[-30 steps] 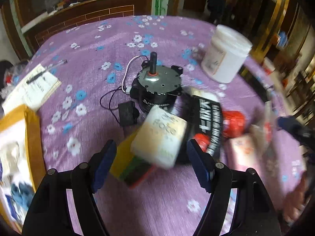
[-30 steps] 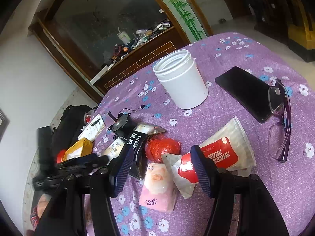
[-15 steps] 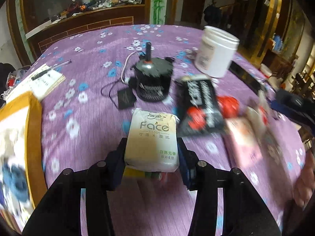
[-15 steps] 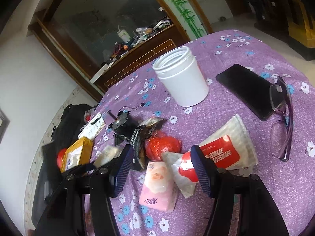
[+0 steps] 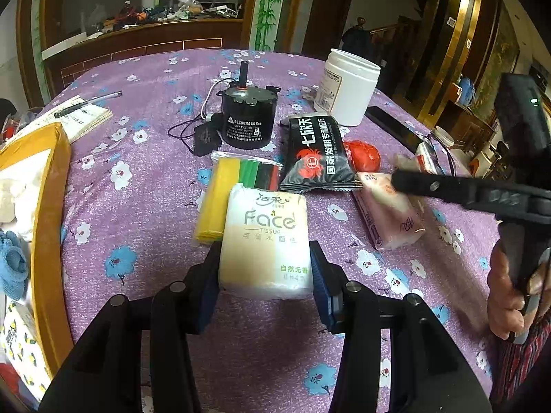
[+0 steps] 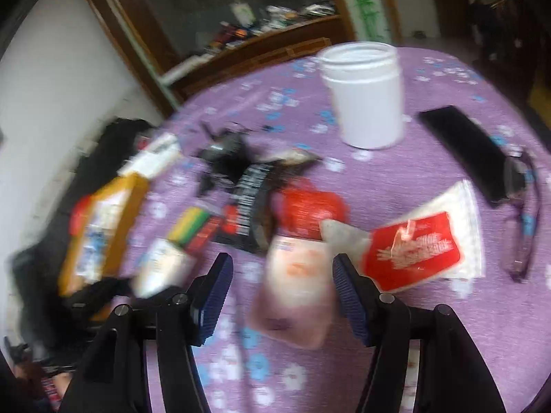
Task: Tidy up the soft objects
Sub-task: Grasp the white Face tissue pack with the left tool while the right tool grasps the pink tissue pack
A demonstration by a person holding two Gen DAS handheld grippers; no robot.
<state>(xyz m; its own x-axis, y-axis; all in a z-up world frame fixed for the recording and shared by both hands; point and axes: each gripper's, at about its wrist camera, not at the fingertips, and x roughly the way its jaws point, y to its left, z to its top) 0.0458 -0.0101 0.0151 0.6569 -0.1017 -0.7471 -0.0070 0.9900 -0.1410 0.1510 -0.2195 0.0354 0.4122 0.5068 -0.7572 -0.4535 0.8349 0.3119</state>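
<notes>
Cream-wrapped tissue pack (image 5: 265, 241) sat clamped in the left tongs (image 5: 265, 272) near the worktop's (image 5: 137, 189) front edge, while the right tongs (image 6: 282, 296) stood wide around the pink pack (image 6: 296, 285); centring before closing was judged advisable.

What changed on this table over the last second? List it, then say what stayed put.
The left claw has been closing and now clamps the Face tissue pack, which sat loose between its open jaws before. The right claw swung over the pink tissue pack, jaws open and not gripping. The white jar, motor, black snack bag and phone stayed put.
</notes>
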